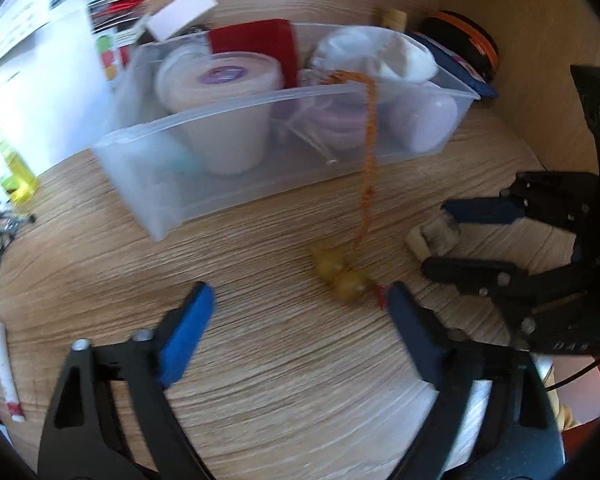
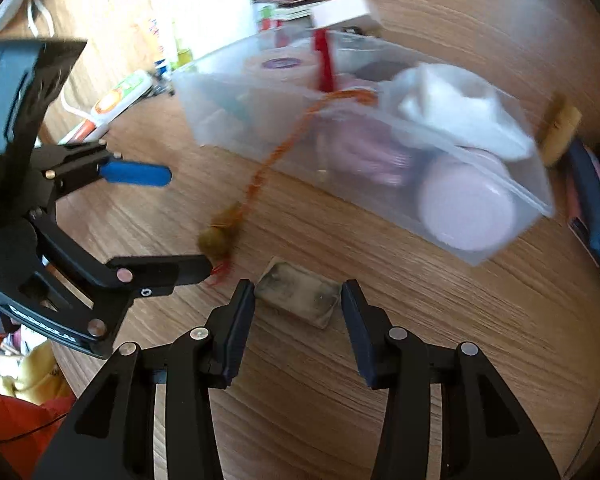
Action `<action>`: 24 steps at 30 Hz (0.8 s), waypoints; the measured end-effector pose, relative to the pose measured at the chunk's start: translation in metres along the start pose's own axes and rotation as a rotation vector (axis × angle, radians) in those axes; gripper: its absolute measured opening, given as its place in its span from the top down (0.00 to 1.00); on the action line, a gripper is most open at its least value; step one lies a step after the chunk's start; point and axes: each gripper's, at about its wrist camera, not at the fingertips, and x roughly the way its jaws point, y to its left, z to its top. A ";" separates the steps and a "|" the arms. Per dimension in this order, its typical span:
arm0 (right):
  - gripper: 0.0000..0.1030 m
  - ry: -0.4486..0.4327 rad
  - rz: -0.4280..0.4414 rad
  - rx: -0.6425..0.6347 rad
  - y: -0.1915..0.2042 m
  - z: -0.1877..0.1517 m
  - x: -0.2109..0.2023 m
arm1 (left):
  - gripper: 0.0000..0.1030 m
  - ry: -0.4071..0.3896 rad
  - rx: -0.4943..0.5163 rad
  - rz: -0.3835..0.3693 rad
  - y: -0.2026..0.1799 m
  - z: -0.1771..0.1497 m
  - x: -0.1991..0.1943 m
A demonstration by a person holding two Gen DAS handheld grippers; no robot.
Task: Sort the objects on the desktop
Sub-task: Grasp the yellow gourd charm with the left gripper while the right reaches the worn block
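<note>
A clear plastic bin (image 1: 236, 168) (image 2: 512, 184) sits on the wooden desk, filled with a lidded tub (image 1: 220, 80), a white cloth (image 2: 456, 108) and pink items. An orange cord (image 1: 370, 152) (image 2: 276, 156) hangs over the bin's rim, ending in two yellow beads (image 1: 340, 272) (image 2: 218, 232) on the desk. My left gripper (image 1: 300, 304) (image 2: 190, 224) is open, its right finger beside the beads. A dirty grey eraser (image 2: 298, 296) (image 1: 434, 238) lies on the desk. My right gripper (image 2: 298, 312) (image 1: 436, 240) is open around the eraser.
White papers (image 1: 40, 60), a yellow bottle (image 1: 20, 176) and pens (image 1: 4, 364) lie at the left. A tube (image 2: 116, 100) lies beyond the left gripper. A blue booklet (image 2: 596, 216), a wooden block (image 2: 560, 128) and a black-and-orange round object (image 1: 468, 40) sit beyond the bin.
</note>
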 end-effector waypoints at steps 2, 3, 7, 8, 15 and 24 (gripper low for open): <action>0.60 -0.007 -0.006 0.025 -0.008 -0.003 -0.005 | 0.45 -0.012 0.025 0.019 -0.007 0.002 0.001; 0.60 -0.010 -0.005 0.036 -0.012 -0.005 -0.006 | 0.55 -0.016 0.036 0.021 -0.009 0.004 0.001; 0.60 -0.018 0.006 0.059 -0.018 -0.008 -0.009 | 0.71 -0.026 0.050 0.014 -0.009 0.006 0.001; 0.60 -0.021 0.007 0.062 -0.019 -0.009 -0.011 | 0.71 -0.030 0.051 0.015 -0.010 0.006 0.002; 0.60 -0.059 0.022 0.078 -0.021 -0.004 -0.015 | 0.71 -0.092 0.034 0.034 -0.008 0.010 -0.016; 0.60 -0.154 0.034 0.104 -0.027 0.016 -0.039 | 0.71 -0.212 -0.005 0.029 0.003 0.028 -0.053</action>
